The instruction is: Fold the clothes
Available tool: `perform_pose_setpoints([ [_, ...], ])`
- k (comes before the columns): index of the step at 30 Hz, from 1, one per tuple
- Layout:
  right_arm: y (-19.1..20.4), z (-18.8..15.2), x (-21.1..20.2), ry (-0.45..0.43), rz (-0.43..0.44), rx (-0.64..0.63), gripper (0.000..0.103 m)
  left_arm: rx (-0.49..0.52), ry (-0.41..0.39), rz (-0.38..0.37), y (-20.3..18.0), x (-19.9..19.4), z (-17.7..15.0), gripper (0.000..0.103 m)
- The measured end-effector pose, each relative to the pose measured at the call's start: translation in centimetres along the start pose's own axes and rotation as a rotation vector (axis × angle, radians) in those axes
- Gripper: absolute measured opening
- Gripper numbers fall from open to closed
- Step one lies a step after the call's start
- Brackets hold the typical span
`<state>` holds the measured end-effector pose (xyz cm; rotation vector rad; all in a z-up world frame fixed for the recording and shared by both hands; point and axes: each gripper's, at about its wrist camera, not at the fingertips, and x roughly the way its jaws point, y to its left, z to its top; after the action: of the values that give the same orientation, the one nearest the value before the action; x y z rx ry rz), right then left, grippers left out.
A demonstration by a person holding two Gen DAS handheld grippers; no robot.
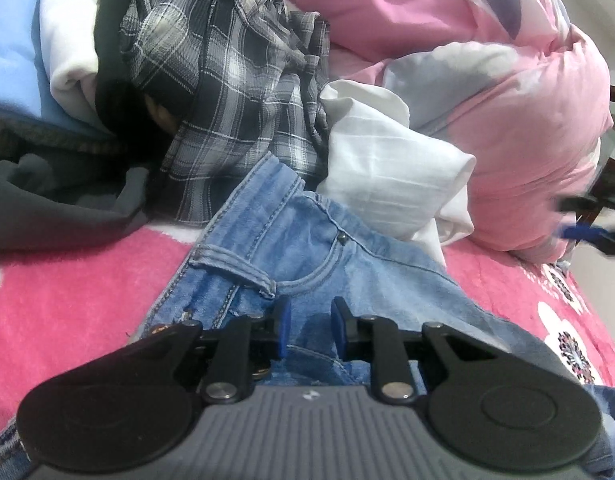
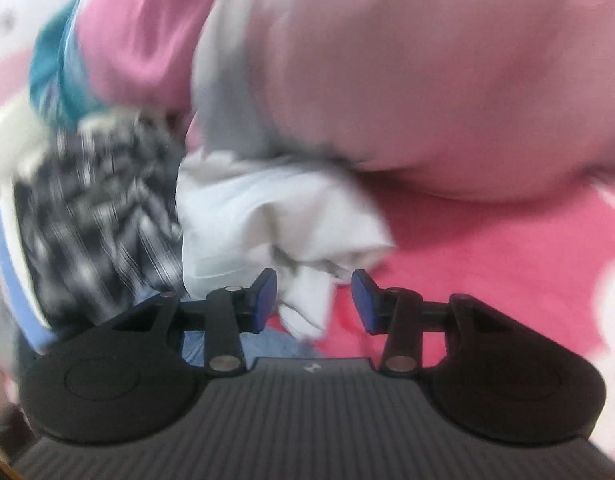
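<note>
Jaws of both the left gripper (image 1: 309, 330) and right gripper (image 2: 313, 300) stand apart, jeans (image 1: 307, 248) under the left, white cloth (image 2: 275, 220) just ahead of the right.

No words, labels, brand names or numbers can be read on any garment, bedding or tool in either view

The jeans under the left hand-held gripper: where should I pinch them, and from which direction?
Probably the waistband of the jeans, beside the belt loop. That stitched, thick edge lies exposed on the pink blanket. Bring the left hand-held gripper, now open over the denim, forward and down; the far end is tucked under the white garment.
</note>
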<state>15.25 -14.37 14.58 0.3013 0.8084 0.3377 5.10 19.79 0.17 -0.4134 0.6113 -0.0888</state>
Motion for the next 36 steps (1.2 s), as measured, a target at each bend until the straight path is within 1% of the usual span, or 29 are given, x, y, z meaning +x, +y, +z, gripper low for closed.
perform_pose_setpoints([
  [1, -1.1, -0.3, -2.3, -0.017, -0.002, 0.039, 0.043, -0.007, -0.003, -0.010, 0.0, -0.1, 0.1, 0.029],
  [3, -4.2, -2.2, -7.5, -0.051, -0.009, 0.112, 0.045, -0.010, -0.008, -0.032, -0.1, -0.6, 0.1, 0.039],
  [4, -5.4, -3.0, -9.9, -0.066, -0.018, 0.142, 0.045, -0.012, -0.010, -0.043, -0.2, -0.9, 0.1, 0.049],
  [5, -6.7, -4.3, -12.4, -0.084, -0.029, 0.168, 0.045, -0.014, -0.012, -0.054, -0.3, -1.1, 0.2, 0.053],
  [8, -10.1, -8.8, -19.2, -0.144, -0.069, 0.258, 0.045, -0.019, -0.019, -0.087, -0.5, -1.9, 0.2, 0.053],
  [11, -13.2, -14.4, -26.2, -0.238, -0.090, 0.362, 0.047, -0.024, -0.026, -0.120, -0.8, -2.7, 0.3, 0.053],
  [12, -13.9, -16.6, -27.9, -0.263, -0.099, 0.399, 0.048, -0.025, -0.029, -0.131, -0.8, -2.9, 0.3, 0.053],
  [13, -14.4, -18.8, -29.5, -0.288, -0.108, 0.435, 0.049, -0.018, -0.014, -0.142, -1.3, -2.8, 0.4, 0.053],
  [16, -16.4, -24.9, -32.4, -0.333, -0.142, 0.573, 0.049, 0.037, 0.014, -0.140, -3.4, -2.3, 0.2, 0.053],
  [18, -17.6, -27.8, -32.6, -0.345, -0.144, 0.662, 0.049, 0.067, 0.038, -0.148, -4.8, -1.7, 0.4, 0.053],
  [20, -18.3, -29.7, -32.4, -0.357, -0.136, 0.714, 0.049, 0.096, 0.048, -0.154, -6.0, -1.2, 0.6, 0.053],
  [23, -18.5, -31.0, -31.1, -0.370, -0.120, 0.741, 0.049, 0.102, 0.048, -0.152, -6.7, 0.4, 1.1, 0.054],
  [26, -18.0, -31.1, -29.7, -0.374, -0.098, 0.736, 0.049, 0.106, 0.061, -0.114, -6.2, 2.2, 0.5, 0.054],
  [28, -17.2, -30.5, -29.4, -0.387, -0.106, 0.699, 0.049, 0.096, 0.073, -0.092, -5.2, 3.2, 0.1, 0.053],
  [31, -15.7, -28.9, -29.0, -0.407, -0.139, 0.614, 0.049, 0.054, 0.081, -0.118, -4.1, 3.6, 0.1, 0.053],
  [34, -13.8, -26.7, -27.5, -0.397, -0.151, 0.508, 0.049, 0.046, 0.077, -0.128, -4.0, 3.7, 0.1, 0.053],
  [36, -12.1, -24.4, -26.0, -0.372, -0.153, 0.398, 0.049, 0.055, 0.073, -0.126, -4.4, 3.6, -0.2, 0.054],
])
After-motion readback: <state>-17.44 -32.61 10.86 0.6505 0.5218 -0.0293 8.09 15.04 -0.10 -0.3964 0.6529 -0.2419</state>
